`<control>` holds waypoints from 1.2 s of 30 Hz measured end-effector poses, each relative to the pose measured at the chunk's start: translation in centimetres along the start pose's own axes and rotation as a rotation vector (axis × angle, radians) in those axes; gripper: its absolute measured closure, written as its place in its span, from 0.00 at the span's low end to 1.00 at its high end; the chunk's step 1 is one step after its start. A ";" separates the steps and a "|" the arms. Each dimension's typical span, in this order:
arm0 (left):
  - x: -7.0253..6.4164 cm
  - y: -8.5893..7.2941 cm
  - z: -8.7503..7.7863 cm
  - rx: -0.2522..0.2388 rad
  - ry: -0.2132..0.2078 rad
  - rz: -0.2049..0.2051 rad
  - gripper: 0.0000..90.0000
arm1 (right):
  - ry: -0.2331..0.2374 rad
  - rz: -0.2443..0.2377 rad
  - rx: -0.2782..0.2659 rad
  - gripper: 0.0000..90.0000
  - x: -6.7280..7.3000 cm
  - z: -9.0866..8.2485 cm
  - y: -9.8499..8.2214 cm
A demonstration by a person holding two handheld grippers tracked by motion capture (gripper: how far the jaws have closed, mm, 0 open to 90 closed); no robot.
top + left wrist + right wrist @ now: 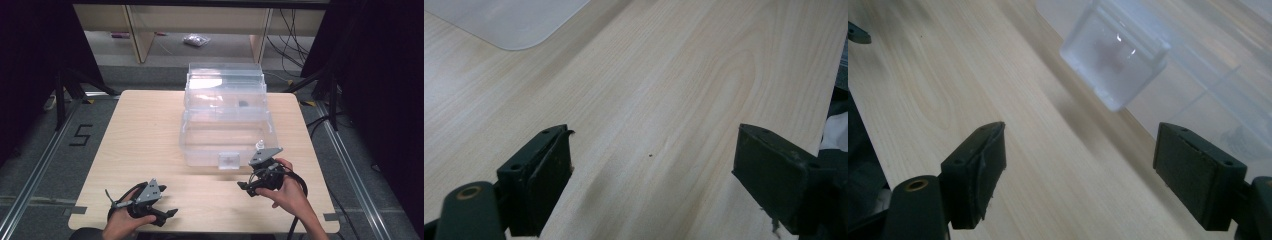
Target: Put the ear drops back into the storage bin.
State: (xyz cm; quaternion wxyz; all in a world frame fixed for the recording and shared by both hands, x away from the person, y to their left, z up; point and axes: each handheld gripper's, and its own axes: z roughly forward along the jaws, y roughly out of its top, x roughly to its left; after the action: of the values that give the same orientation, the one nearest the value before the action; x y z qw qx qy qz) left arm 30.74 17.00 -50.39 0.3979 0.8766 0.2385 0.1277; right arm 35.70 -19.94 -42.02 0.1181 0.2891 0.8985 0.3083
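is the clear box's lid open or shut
Open. In the high view the clear plastic box has its lid swung up and back behind the tub, leaving the inside uncovered. The latch on the front wall hangs free.

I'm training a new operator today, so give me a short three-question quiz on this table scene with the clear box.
1. True or false: the clear plastic storage box on the pale wooden table has its lid open.
2. Which gripper is nearer the frosted plastic latch on the box's front wall: A the left gripper, B the right gripper?
3. What lies between the right gripper's jaws?

Key
1. True: the lid stands up at the back.
2. B.
3. Nothing but bare table; the jaws stand wide apart, just short of the latch.
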 end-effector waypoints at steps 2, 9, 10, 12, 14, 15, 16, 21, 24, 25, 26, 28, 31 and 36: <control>-0.1 0.0 0.0 0.001 0.001 -0.015 0.17 | -0.002 0.007 0.007 0.25 -0.2 -0.1 -0.6; -0.1 0.0 0.0 -0.002 0.000 -0.015 0.17 | -0.003 0.033 -0.012 0.25 -0.1 0.1 -1.5; -0.1 0.0 0.0 -0.002 0.001 -0.016 0.17 | -0.002 0.028 -0.023 0.25 -0.2 0.2 -1.6; 0.0 0.0 0.0 0.000 0.001 0.000 0.17 | 0.004 0.043 -0.014 0.25 -0.1 0.0 -1.7; 0.0 0.0 0.0 -0.001 0.001 0.001 0.17 | -0.004 0.044 -0.030 0.24 0.0 0.2 -1.8; 0.0 0.0 0.0 -0.001 0.001 0.001 0.17 | 0.005 0.035 -0.031 0.24 0.0 0.3 -1.9; 0.0 0.0 0.0 -0.001 0.001 0.001 0.17 | 0.010 0.037 -0.019 0.24 0.0 0.2 -2.0; 0.0 0.0 0.0 0.005 0.003 -0.003 0.17 | 0.013 0.046 -0.023 0.24 0.1 0.4 -2.6; 0.0 0.0 0.0 0.005 0.003 -0.004 0.17 | 0.013 0.048 -0.021 0.24 0.1 0.4 -2.8; 0.0 0.0 -0.1 0.008 0.001 -0.003 0.17 | 0.007 0.053 -0.034 0.24 0.2 0.6 -3.1; 0.0 0.0 0.0 0.005 0.003 -0.003 0.17 | 0.007 0.053 -0.034 0.24 0.2 0.6 -3.1; 0.0 0.0 0.0 0.005 0.003 -0.003 0.17 | 0.005 0.054 -0.032 0.24 0.1 0.7 -3.5; 0.0 0.0 0.0 0.005 0.003 -0.003 0.17 | 0.018 0.049 -0.028 0.23 0.0 0.8 -3.7; 0.0 0.0 0.0 0.004 0.001 -0.004 0.17 | 0.015 0.055 -0.030 0.23 0.1 0.8 -4.1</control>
State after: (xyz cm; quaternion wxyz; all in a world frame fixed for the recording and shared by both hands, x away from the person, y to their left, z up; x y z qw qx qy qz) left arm 30.70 16.99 -50.37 0.3962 0.8770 0.2404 0.1267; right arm 34.06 -22.16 -45.18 0.1073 0.3098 0.8863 0.3270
